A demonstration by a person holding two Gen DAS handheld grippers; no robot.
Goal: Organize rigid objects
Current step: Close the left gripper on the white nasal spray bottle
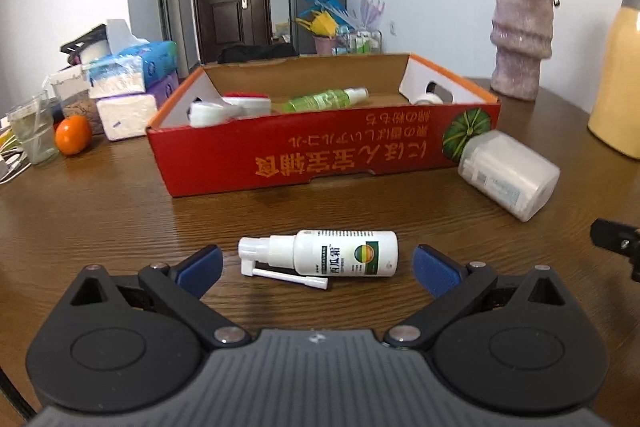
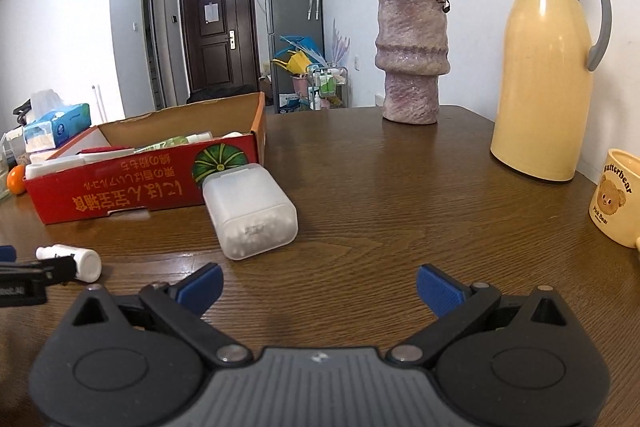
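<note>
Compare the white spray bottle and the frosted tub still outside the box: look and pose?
The white spray bottle is slim and round, with a nozzle and a printed green label; the frosted tub is bulkier, boxy and translucent. The spray bottle lies crosswise on open table between the left gripper's open fingers; the frosted tub rests against the red box's corner. Both lie on their sides on the table, outside the box.

Both low views share the box [image 1: 320,151]

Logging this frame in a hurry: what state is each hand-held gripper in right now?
Left hand-held gripper: open, holding nothing, white spray bottle between its fingers.
Right hand-held gripper: open, empty.
</note>
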